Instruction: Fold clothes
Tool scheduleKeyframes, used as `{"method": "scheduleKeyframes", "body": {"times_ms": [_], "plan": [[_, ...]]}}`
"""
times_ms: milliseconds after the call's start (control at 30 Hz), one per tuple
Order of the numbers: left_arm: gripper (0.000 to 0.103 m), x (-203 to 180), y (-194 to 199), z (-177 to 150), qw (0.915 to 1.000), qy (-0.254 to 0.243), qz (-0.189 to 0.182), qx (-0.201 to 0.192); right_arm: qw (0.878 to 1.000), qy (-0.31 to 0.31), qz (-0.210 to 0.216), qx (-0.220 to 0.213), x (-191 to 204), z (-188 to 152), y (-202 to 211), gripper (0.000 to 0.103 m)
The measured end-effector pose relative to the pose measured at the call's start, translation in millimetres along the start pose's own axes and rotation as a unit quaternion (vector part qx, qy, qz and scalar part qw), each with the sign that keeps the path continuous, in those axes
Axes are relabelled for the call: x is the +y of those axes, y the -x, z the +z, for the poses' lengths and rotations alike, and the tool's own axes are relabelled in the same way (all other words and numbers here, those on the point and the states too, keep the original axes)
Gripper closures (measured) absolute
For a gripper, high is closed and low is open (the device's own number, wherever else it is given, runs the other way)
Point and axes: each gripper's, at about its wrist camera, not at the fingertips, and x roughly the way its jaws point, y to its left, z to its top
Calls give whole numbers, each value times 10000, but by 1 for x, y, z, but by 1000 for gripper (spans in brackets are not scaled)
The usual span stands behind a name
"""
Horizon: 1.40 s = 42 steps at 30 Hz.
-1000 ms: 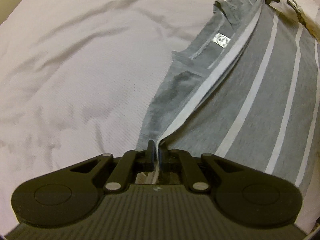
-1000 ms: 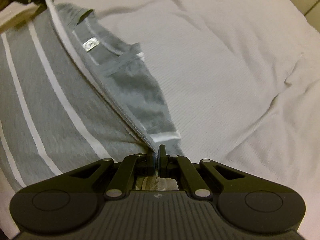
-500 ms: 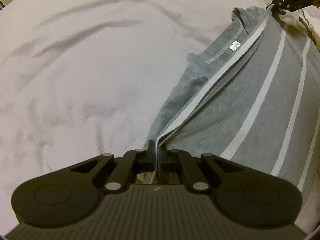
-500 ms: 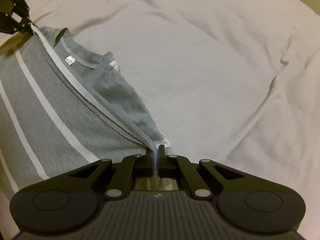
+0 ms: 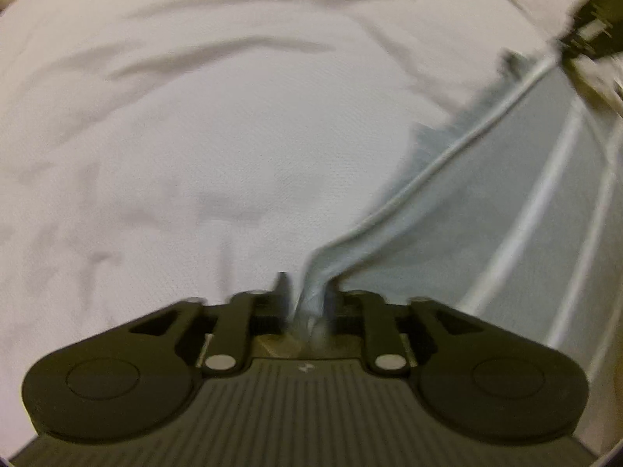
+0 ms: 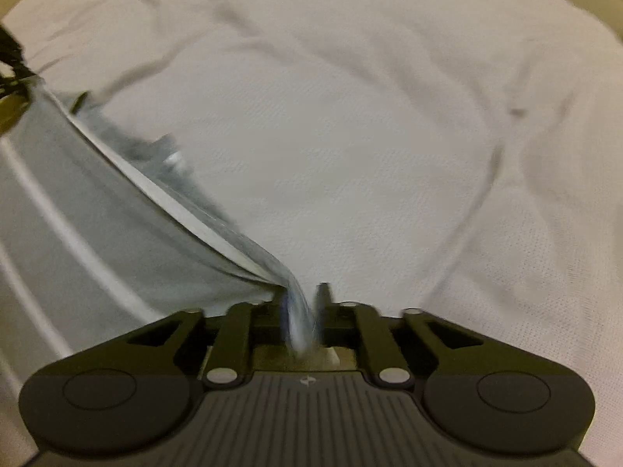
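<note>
Shirt [image 5: 506,202] edge pinched in both grippers, left [image 5: 307,303] and right [image 6: 301,303] (blurry); fast swing could slip cloth, ruining fold.

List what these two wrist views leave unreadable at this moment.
- Striped shirt: both views smeared by motion blur; neck label unreadable.
- Shirt's far side: cut off by frame edge in both.
- Left gripper and right gripper: blur hides whether jaws clamp the cloth.
- Bed sheet: its edges lie mostly outside the frame.
</note>
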Motion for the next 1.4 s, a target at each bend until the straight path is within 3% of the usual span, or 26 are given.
{"method": "scheduleKeyframes", "body": {"times_ms": [100,267,433,567,700,833,933,1033,1200,1300,1400], "plan": [[77,18,9,-3,9977,556,333,-200,9975,-436,-481,-295,-9,-3,12,82],[79,25,28,-11,9922,1043,497,-467,9933,-809,-553,-607,-3,-16,37,82],[79,-26,36,-20,9967,552,-44,-600,9957,-405,13,-837,49,-26,50,82],[79,-88,13,-19,9971,-119,-683,-318,9958,136,756,-503,97,-24,22,82],[79,-118,-19,-10,9952,-394,-883,-119,9946,292,958,-264,115,-13,-8,82],[80,-99,-26,11,9963,197,-685,-482,9954,167,626,-712,94,11,-11,83],[81,-73,-22,23,9934,739,-201,-858,9910,-221,151,-1309,75,22,2,82],[81,-57,-9,22,9884,1052,184,-1083,9871,-537,62,-1509,62,21,19,82],[81,-67,13,1,9904,881,-42,-1064,9904,-403,431,-1254,85,0,26,82],[80,-86,6,-17,9953,594,-94,-757,9939,-175,539,-946,104,-14,9,82],[80,-90,-2,-46,9980,442,119,-426,9971,-249,402,-590,97,-32,-2,82]]}}
